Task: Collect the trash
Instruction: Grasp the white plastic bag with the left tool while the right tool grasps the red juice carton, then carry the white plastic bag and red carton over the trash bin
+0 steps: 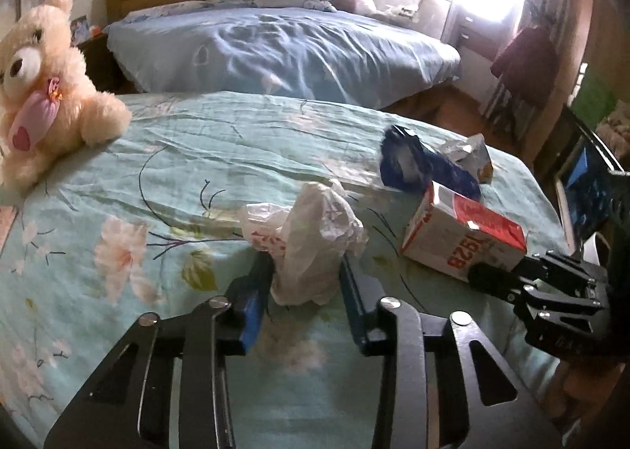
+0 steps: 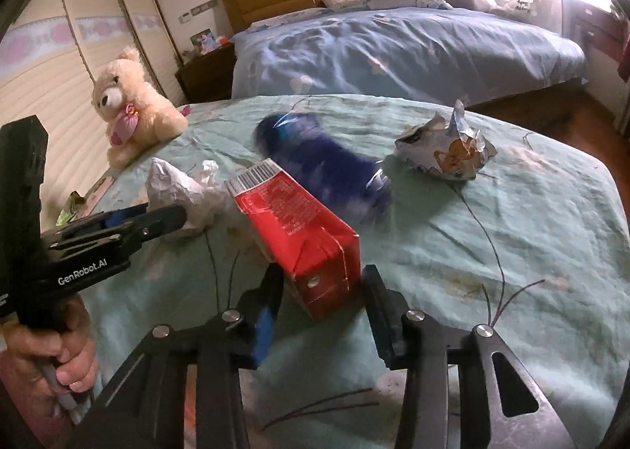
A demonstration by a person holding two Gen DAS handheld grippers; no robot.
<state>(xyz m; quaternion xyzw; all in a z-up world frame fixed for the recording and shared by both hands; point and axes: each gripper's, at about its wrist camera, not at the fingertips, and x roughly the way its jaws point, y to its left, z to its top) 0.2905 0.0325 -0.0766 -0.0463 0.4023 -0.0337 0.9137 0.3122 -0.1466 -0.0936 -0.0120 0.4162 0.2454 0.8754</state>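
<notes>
on a bed [image 1: 118, 181] with a pale green flowered cover, the left gripper [image 1: 305, 272] has its jaws apart on either side of a crumpled white plastic bag [image 1: 315, 236], and whether they press it cannot be told. the right gripper [image 2: 321, 287] is likewise spread, its jaws flanking the near end of a red and white carton [image 2: 299, 228] that lies on its side. beyond these lie a blue wrapper [image 2: 327, 165] and a crumpled cartoon-printed packet [image 2: 449, 150], and a cream teddy bear [image 1: 43, 95] sits at the far left.
</notes>
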